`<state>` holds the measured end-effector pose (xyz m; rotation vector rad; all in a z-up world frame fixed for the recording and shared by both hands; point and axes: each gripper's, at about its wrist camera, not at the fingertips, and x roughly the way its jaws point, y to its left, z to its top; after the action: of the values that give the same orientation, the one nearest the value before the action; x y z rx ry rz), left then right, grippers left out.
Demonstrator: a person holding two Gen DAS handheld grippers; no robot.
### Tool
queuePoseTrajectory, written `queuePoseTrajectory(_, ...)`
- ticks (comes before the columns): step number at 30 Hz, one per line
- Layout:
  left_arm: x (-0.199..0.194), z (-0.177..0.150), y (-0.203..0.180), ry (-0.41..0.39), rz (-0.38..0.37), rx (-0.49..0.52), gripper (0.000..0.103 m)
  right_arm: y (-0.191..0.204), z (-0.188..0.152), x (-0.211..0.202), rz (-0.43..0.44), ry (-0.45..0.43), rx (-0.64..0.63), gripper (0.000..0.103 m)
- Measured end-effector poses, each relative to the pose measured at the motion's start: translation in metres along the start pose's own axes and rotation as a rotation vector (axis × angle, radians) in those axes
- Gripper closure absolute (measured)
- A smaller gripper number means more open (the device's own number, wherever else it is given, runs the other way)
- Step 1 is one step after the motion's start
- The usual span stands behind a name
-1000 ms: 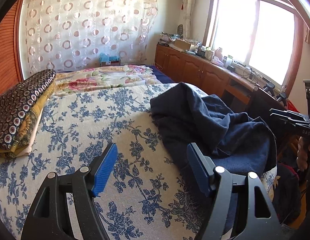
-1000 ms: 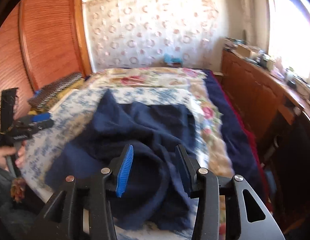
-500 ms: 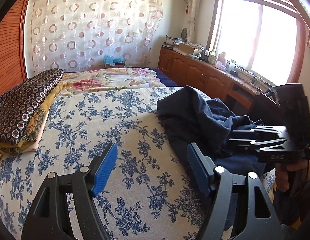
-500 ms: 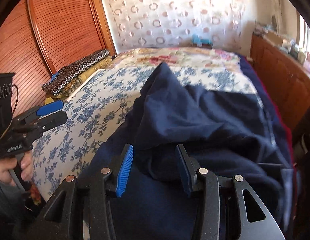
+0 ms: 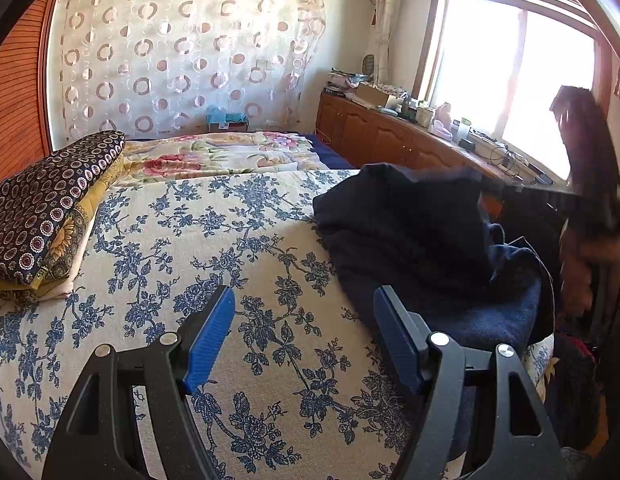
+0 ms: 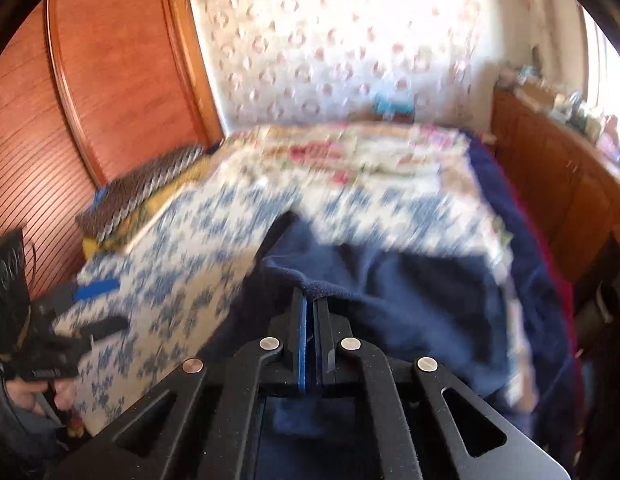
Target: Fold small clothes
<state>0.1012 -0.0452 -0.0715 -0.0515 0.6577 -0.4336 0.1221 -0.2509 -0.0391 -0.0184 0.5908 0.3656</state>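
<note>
A dark navy garment [image 5: 410, 240] lies crumpled on the right side of the blue-flowered bedspread [image 5: 190, 240]. My left gripper [image 5: 302, 332] hovers open over the bedspread, just left of the garment, with nothing between its blue pads. In the right wrist view my right gripper [image 6: 310, 300] is shut, its pads pinching a raised edge of the navy garment [image 6: 410, 300]. The left wrist view shows that right gripper [image 5: 550, 196] blurred at the right edge, holding the cloth's corner up off the bed. My left gripper [image 6: 110, 306] also appears at the lower left of the right wrist view.
A stack of folded patterned fabrics [image 5: 50, 208] sits at the bed's left edge. A floral quilt [image 5: 230, 152] covers the far end. A wooden cabinet [image 5: 390, 140] cluttered with items runs under the window on the right. A wooden wardrobe [image 6: 110, 80] stands on the left.
My right gripper went from open to shut on the garment's edge and swept sideways, lifting the cloth. The left gripper stayed open and nearly still.
</note>
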Motion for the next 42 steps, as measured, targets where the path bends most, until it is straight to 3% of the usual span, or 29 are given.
queuePoseTrajectory(5,0.0,0.0,0.0,0.001,-0.003,-0.001,0.03,-0.041,0.045,0.003,-0.134,-0.007,-0.01,0.101)
queuePoseTrajectory(12,0.004,-0.003,-0.001,0.017,-0.006,0.002,0.03,-0.098,0.062,0.065,-0.206,0.149,0.085,0.099)
queuePoseTrajectory(13,0.005,-0.004,-0.001,0.021,-0.006,0.003,0.03,-0.104,0.059,0.072,-0.222,0.18,0.098,0.097)
queuePoseTrajectory(15,0.007,-0.006,-0.002,0.027,-0.006,0.006,0.03,-0.108,0.059,0.079,-0.253,0.205,0.107,0.072)
queuePoseTrajectory(16,0.008,-0.007,-0.002,0.031,-0.008,0.007,0.03,-0.111,0.057,0.081,-0.242,0.221,0.116,0.054)
queuePoseTrajectory(22,0.011,-0.009,-0.006,0.04,-0.014,0.013,0.03,-0.104,0.053,0.049,-0.199,0.175,0.095,0.051)
queuePoseTrajectory(30,0.011,-0.009,-0.018,0.046,-0.026,0.036,0.03,-0.051,-0.019,-0.037,-0.139,0.083,-0.013,0.051)
queuePoseTrajectory(36,0.015,-0.012,-0.03,0.067,-0.042,0.061,0.03,-0.035,-0.082,-0.065,-0.091,0.109,-0.005,0.055)
queuePoseTrajectory(42,0.018,-0.017,-0.04,0.087,-0.05,0.082,0.03,-0.044,-0.111,-0.083,-0.104,0.147,0.047,0.055)
